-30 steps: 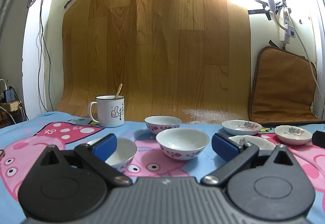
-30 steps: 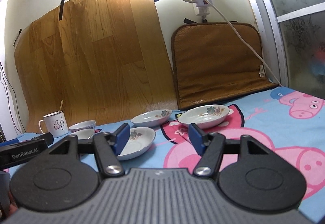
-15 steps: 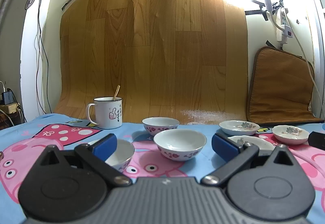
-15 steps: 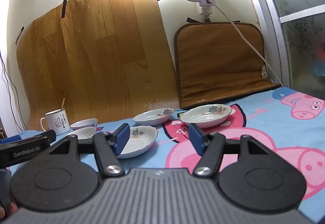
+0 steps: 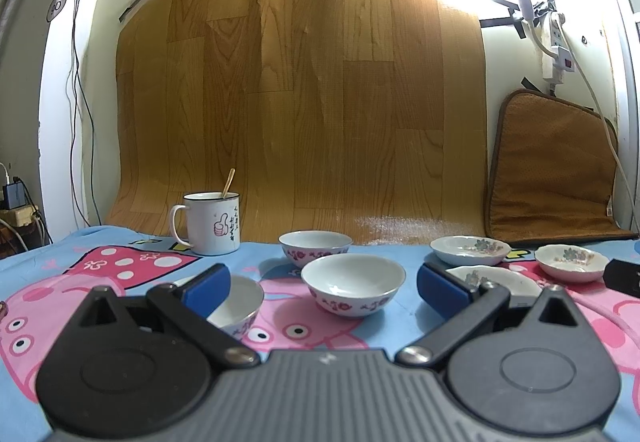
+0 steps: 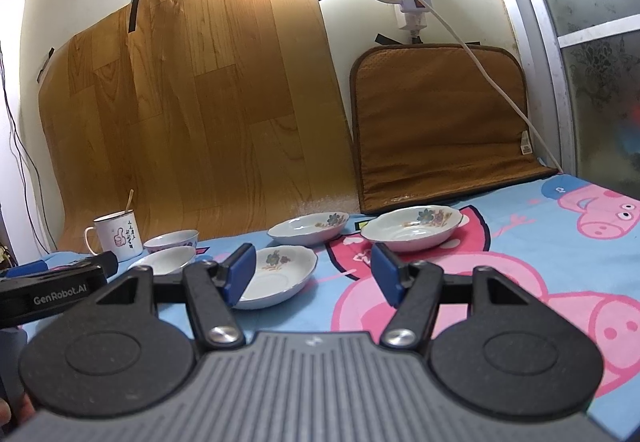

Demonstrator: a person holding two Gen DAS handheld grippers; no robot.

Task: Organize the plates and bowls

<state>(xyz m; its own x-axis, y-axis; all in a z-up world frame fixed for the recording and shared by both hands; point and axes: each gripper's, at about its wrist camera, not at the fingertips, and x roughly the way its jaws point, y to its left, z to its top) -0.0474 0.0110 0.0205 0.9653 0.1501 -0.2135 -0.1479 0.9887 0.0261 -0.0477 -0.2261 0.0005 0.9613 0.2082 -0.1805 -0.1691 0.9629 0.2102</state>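
Note:
Three white bowls with red flowers sit on the cartoon-pig cloth: a near one [image 5: 236, 306] behind my left finger, a middle one [image 5: 353, 285] and a far one [image 5: 315, 246]. Three flowered shallow plates lie to the right: near [image 6: 276, 276], far left [image 6: 307, 228], far right [image 6: 412, 228]. My left gripper [image 5: 322, 288] is open and empty, low over the cloth before the middle bowl. My right gripper [image 6: 314, 274] is open and empty, with the near plate behind its left finger.
A white mug [image 5: 210, 224] with a spoon stands at the back left. A wood-pattern sheet [image 5: 304, 101] and a brown cushion [image 6: 440, 125] lean on the wall behind. A power cord [image 6: 492, 81] hangs at the right. The left gripper's body [image 6: 52, 292] shows at the right view's left edge.
Both views have drifted slightly; the dishes sit a touch lower and nearer in the left wrist view. Nothing was grasped or moved.

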